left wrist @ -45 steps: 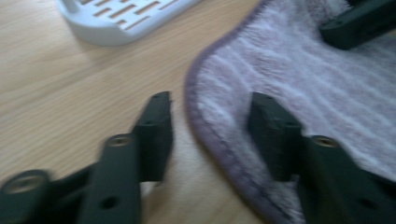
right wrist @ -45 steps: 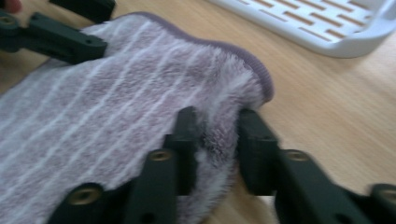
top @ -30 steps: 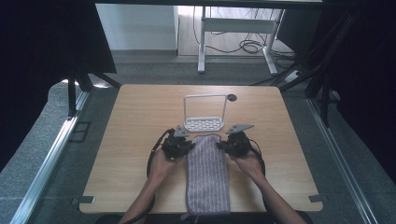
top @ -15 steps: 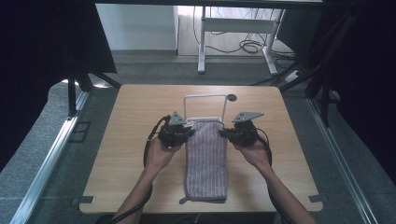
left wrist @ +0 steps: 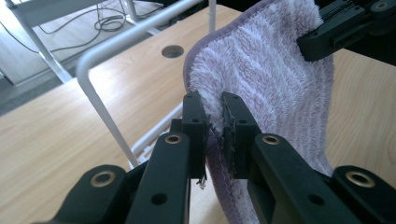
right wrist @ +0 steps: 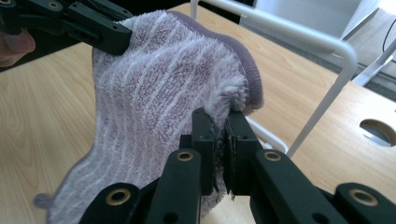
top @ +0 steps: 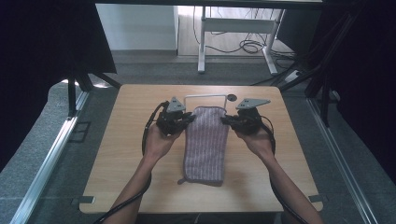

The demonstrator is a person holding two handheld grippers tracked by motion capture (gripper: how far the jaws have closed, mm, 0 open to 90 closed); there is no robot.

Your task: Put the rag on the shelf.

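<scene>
- Your left gripper [top: 186, 120] and right gripper [top: 229, 121] each pinch a top corner of the towel [top: 205, 142], fingers closed on its hem.
- Held spread mid-frame, it looks ready to drape over the rack [top: 205, 96] on the bench [top: 121, 140].

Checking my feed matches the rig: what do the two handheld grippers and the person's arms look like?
Both the left gripper and right gripper are black, each topped by a grey three-cornered plate, with blocky jaws showing brass-coloured rivets. A black cable trails from each. The forearms are bare, no sleeves visible.
</scene>
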